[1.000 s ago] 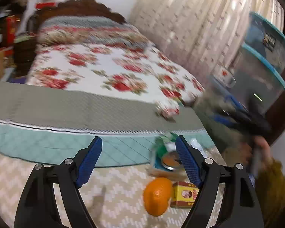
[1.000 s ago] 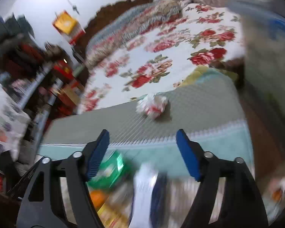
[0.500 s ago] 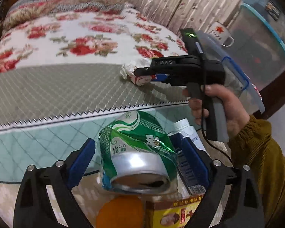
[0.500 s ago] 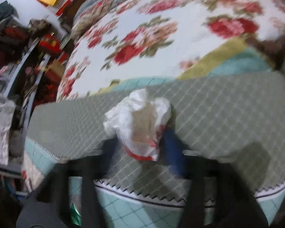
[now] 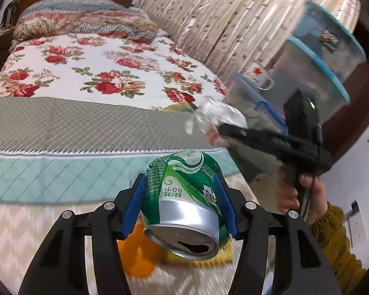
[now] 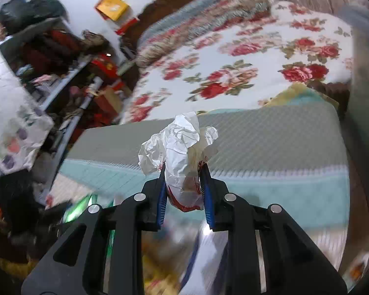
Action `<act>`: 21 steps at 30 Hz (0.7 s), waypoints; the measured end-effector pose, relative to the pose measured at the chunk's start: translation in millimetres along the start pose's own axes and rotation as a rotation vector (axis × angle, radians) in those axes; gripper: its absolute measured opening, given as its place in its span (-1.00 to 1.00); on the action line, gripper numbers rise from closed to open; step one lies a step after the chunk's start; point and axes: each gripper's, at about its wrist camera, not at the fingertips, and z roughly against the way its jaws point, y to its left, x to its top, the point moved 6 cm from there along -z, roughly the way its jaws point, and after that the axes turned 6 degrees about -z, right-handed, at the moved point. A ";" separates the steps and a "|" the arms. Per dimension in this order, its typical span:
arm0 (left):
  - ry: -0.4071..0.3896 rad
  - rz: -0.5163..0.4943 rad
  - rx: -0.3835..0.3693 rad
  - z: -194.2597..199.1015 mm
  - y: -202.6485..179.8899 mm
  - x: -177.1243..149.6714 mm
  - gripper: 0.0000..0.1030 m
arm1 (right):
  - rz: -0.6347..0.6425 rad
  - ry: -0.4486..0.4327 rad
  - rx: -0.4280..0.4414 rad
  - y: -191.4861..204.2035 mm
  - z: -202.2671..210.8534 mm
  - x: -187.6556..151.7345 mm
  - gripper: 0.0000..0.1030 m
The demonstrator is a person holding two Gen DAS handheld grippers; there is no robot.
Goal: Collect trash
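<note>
Both pickups look done, carry phase: each gripper has a piece of trash lifted off the bed, next move needs a bin or bag to drop into, none visible in either view, so destination can't be told

Left gripper (image 5: 182,204): jaws closed about can-wide on a dented green beer can (image 5: 182,211), blue pads pressed flat on both sides, opened top facing the camera, can tilted. Grip looks firm, but the dented wall could slip if squeezed unevenly

Right under the can: an orange (image 5: 140,258) and a yellow-red box (image 5: 196,258), both blurred, lying on the zigzag-pattern blanket (image 5: 24,233). Not trash by the look of it, leave them

Right gripper (image 6: 183,191): jaws nearly shut, pinching a crumpled white wrapper with red print (image 6: 182,162) at its lower part, top of the wad sticking up free above the fingertips. In the left view the right gripper (image 5: 223,132) is held by the person's hand (image 5: 295,191) out to the right, wrapper (image 5: 214,120) blurred at its tip, above the bed edge. Light and soft, could tear or drop if the grip eases

Farther: teal quilted strip, then grey quilted cover (image 5: 61,125), then floral bedspread (image 5: 98,68) and striped pillow (image 5: 81,22) at the headboard. Stacked clear storage tubs with blue lids (image 5: 319,73) to the right, curtain behind. Cluttered shelves (image 6: 49,61) on the far left in the right view
</note>
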 end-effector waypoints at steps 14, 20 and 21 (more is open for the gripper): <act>0.191 -0.222 -0.097 20.9 -85.4 -142.6 -0.09 | -0.109 -0.053 -0.091 -16.8 108.0 -253.7 -0.46; 0.132 -0.292 -0.024 20.2 -98.9 -147.1 -0.06 | -0.027 -0.111 -0.239 -10.1 111.1 -306.3 -0.44; 0.127 -0.297 0.001 16.6 -99.1 -145.0 -0.05 | -0.017 -0.138 -0.252 -9.4 111.4 -310.5 -0.39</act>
